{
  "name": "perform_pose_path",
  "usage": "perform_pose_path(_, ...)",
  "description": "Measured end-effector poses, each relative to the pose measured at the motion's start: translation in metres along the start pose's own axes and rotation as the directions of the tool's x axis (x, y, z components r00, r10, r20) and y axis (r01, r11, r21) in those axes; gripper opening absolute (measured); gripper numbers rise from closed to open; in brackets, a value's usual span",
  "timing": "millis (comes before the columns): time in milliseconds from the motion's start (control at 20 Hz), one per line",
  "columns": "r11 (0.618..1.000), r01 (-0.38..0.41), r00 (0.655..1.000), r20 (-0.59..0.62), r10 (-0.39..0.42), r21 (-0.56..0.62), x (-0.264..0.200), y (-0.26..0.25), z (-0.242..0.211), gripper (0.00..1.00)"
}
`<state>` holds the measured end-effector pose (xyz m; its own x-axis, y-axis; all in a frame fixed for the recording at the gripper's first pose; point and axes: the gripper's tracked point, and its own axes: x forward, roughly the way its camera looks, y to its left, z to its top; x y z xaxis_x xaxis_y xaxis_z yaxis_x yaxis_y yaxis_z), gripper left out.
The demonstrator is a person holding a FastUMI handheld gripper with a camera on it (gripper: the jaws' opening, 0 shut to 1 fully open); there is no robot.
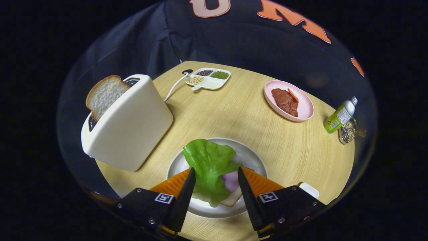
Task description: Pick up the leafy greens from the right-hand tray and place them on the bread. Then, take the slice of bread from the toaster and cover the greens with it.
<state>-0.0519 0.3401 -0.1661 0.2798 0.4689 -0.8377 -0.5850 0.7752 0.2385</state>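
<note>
Green leafy greens (210,167) lie on the bread (231,200) on a white plate (249,157), their long axis running from between the fingertips away toward the bench's (240,113) far side. The gripper (214,175) hangs over the plate, jaws wide apart and gripping nothing. A bread slice (104,95) stands upright in the white toaster (128,125), just beside the plate.

A divided white dish (208,79) of grains and seeds sits at the far edge of the round wooden table (234,113). To its right a pink plate (302,112) holds meat (285,101) and an orange strip (293,94). Further right, a green bottle (339,117) lies beside a wire rack (347,132).
</note>
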Motion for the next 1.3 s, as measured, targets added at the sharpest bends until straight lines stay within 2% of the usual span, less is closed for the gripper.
perform_pose_path(400, 0.999, 0.032, 0.999, 0.001, -0.032, -0.027, -0.001, -0.001, 0.002, 0.78)
perform_pose_path(650, 1.0, -0.025, 0.999, 0.039, 0.026, -0.006, -0.03, 0.02, 0.039, 0.78)
perform_pose_path(1000, 0.985, -0.171, 0.977, 0.13, 0.172, -0.021, -0.088, 0.091, 0.118, 0.87)
perform_pose_path(1150, 0.969, -0.246, 0.96, 0.13, 0.248, -0.03, -0.103, 0.133, 0.143, 0.88)
perform_pose_path(1300, 0.964, -0.258, 0.959, 0.104, 0.263, -0.057, -0.1, 0.161, 0.157, 0.89)
